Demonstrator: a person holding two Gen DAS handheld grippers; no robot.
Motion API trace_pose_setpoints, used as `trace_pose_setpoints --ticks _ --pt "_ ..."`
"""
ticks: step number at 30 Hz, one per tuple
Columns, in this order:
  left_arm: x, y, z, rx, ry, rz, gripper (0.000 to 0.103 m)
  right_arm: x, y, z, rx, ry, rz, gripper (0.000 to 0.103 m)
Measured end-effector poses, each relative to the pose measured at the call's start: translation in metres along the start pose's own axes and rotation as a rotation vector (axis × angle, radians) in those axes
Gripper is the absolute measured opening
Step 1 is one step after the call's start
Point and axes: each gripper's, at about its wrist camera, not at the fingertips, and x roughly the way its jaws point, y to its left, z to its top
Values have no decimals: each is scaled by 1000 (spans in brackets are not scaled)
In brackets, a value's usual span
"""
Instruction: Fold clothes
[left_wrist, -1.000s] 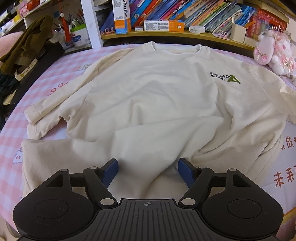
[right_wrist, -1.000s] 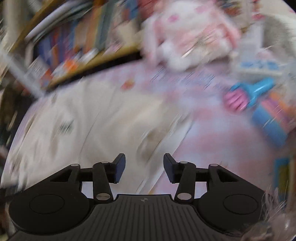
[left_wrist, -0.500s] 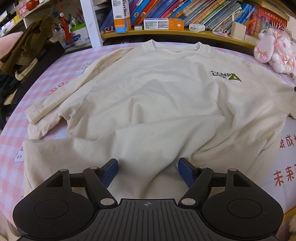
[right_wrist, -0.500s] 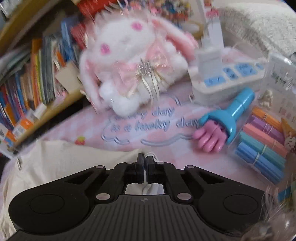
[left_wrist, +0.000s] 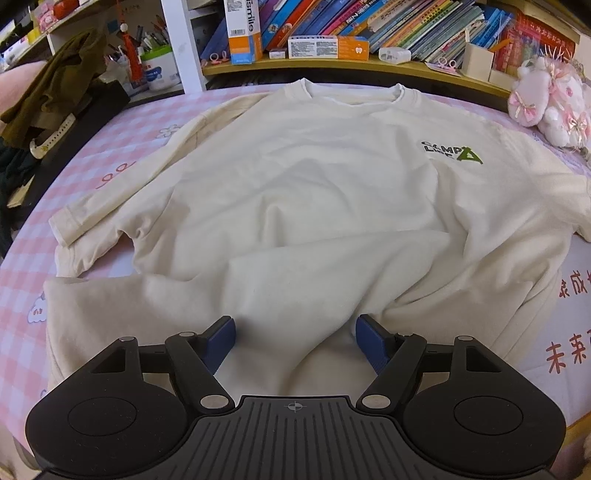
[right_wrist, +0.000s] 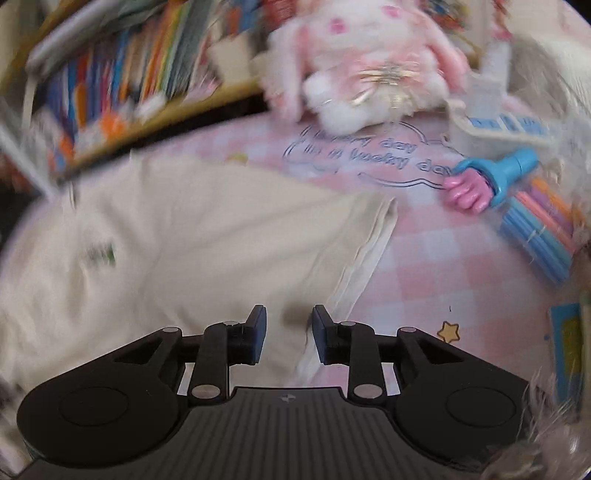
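Soft cream sweatshirt (left_wrist: 295, 206) flat, wrinkled; left gripper (left_wrist: 295, 338) jaws wide, empty; right gripper (right_wrist: 289, 332) jaws just opening, nothing gripped.

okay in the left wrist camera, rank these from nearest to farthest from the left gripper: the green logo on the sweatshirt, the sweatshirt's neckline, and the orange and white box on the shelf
From the left gripper:
1. Green logo, on the sweatshirt's chest, to the right.
2. Neckline, at the garment's far edge, centre.
3. Orange and white box, standing on the shelf beyond the bed, left of centre.

The right tool (right_wrist: 289, 334) has pulled back from the plush rabbit (right_wrist: 373, 62); its jaws have just been opening, releasing the sweatshirt's (right_wrist: 192, 236) sleeve.
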Motion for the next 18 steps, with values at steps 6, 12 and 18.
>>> trace_pose_setpoints --ticks 6,12,18 --pt "-21 9 3 -28 -60 -15 74 7 21 -12 -226 -27 -104 25" --pt "-39 28 7 -80 -106 16 74 12 4 4 -233 -38 -140 25" --pt "-50 44 9 -79 -124 48 74 22 -13 25 -202 -52 -177 25"
